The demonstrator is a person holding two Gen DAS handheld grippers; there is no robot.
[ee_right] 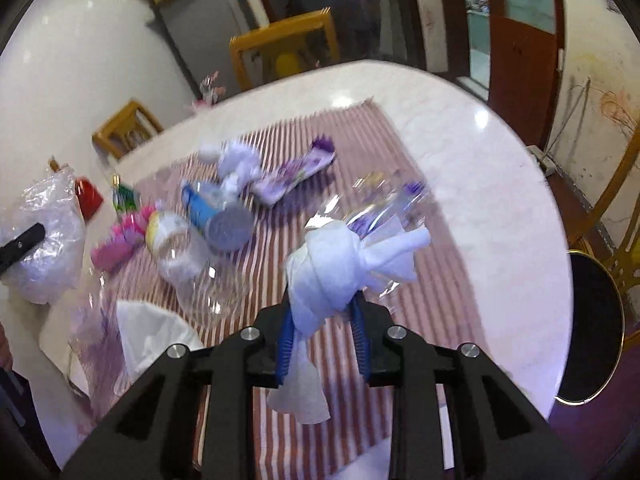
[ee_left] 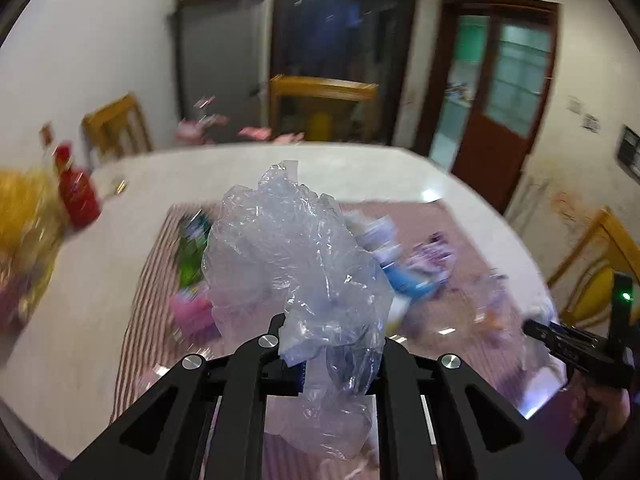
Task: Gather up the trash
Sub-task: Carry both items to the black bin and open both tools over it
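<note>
My left gripper is shut on a crumpled clear plastic bag, held above the table. My right gripper is shut on a twisted white tissue wad; a clear purple-printed wrapper shows just behind it, and whether it is held too I cannot tell. On the striped cloth lie a blue-labelled bottle, a clear jar, a pink wrapper, a purple packet, another tissue and a white napkin.
The cloth covers part of a round white table. A red bottle and a yellow bag stand at the table's left edge. Wooden chairs ring the table, and a black round stool is at the right.
</note>
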